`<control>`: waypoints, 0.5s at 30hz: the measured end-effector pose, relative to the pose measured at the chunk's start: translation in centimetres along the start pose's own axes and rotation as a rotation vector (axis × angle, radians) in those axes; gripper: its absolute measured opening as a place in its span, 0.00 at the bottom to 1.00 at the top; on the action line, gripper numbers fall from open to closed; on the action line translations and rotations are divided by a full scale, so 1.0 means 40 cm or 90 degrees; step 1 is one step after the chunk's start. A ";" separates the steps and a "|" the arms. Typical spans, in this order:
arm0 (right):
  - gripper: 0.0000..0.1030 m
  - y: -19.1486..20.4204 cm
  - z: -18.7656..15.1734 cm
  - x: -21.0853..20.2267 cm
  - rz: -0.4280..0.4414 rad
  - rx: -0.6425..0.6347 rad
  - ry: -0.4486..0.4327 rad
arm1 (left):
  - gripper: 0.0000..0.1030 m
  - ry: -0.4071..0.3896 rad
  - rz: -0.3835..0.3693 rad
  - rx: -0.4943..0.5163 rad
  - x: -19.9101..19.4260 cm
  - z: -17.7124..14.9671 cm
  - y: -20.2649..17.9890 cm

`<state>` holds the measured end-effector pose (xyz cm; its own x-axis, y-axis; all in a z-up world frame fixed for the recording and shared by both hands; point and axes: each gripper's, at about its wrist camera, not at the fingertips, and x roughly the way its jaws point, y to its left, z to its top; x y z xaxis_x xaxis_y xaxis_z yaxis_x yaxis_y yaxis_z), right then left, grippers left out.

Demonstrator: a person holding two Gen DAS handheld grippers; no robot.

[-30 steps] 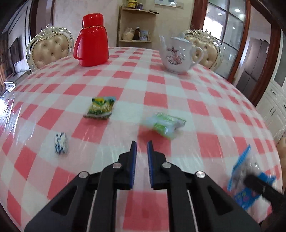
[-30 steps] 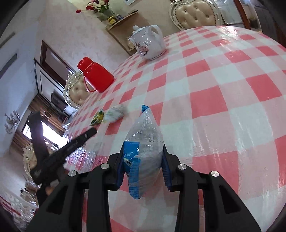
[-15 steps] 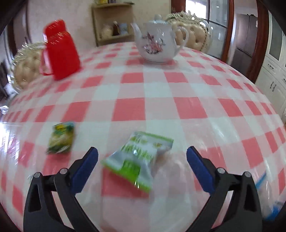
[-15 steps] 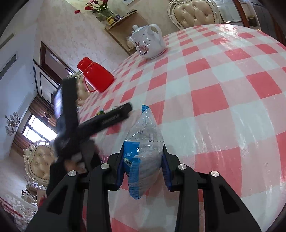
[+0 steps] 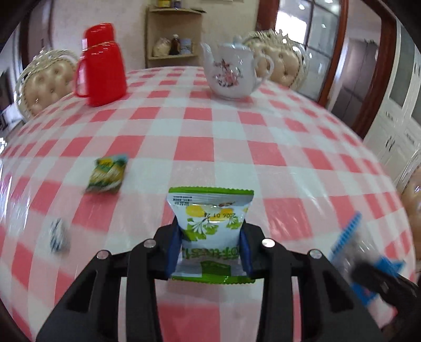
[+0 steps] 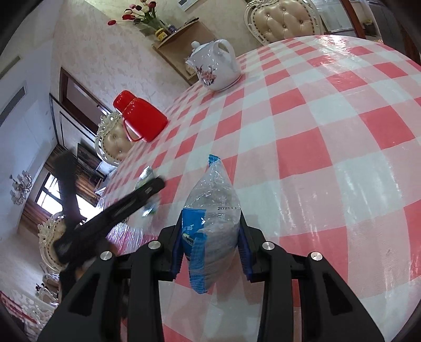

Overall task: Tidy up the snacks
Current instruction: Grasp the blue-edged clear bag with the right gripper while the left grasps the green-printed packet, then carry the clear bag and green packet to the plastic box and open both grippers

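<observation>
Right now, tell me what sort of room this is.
Most likely a home dining room. A round table under a red-checked cloth carries a floral teapot and a red thermos jug, ornate tufted chairs stand around it, and a corner shelf holds jars.

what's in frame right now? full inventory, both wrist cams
green-white snack packet: 1, green and white, clamped in the left tool
blue-clear snack bag: 1, clear with blue print, clamped in the right tool
yellow-green snack packet: 1, lying on the table left of centre
small blue-white packet: 1, blurred, near the table's left edge
red thermos: 1, standing at the far left of the table
white floral teapot: 1, standing at the far side
checked tablecloth: 1, red and white, under clear film
tufted chairs: at least 2, beige, behind the table
wall shelf: 1, wood, holding jars
left tool: 1, black, blue pads
right tool: 1, black, blue pads
</observation>
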<state>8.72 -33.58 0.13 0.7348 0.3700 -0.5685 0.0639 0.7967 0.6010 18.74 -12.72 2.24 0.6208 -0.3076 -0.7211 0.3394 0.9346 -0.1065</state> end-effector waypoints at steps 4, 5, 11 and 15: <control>0.34 0.002 -0.001 -0.006 0.008 -0.004 -0.009 | 0.37 -0.016 0.002 -0.041 -0.083 -0.069 0.029; 0.34 0.002 -0.001 -0.007 0.011 -0.004 -0.010 | 0.37 -0.017 0.006 -0.046 -0.096 -0.083 0.035; 0.34 0.022 -0.010 -0.008 0.030 -0.024 -0.013 | 0.37 -0.044 0.010 -0.082 -0.236 -0.199 0.076; 0.34 0.046 -0.049 -0.026 0.052 -0.029 -0.004 | 0.37 -0.049 0.027 -0.095 -0.297 -0.276 0.084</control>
<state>6.74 -31.56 0.74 0.7407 0.4317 -0.5147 -0.0269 0.7847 0.6194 4.71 -3.95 2.89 0.6867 -0.2752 -0.6728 0.2064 0.9613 -0.1825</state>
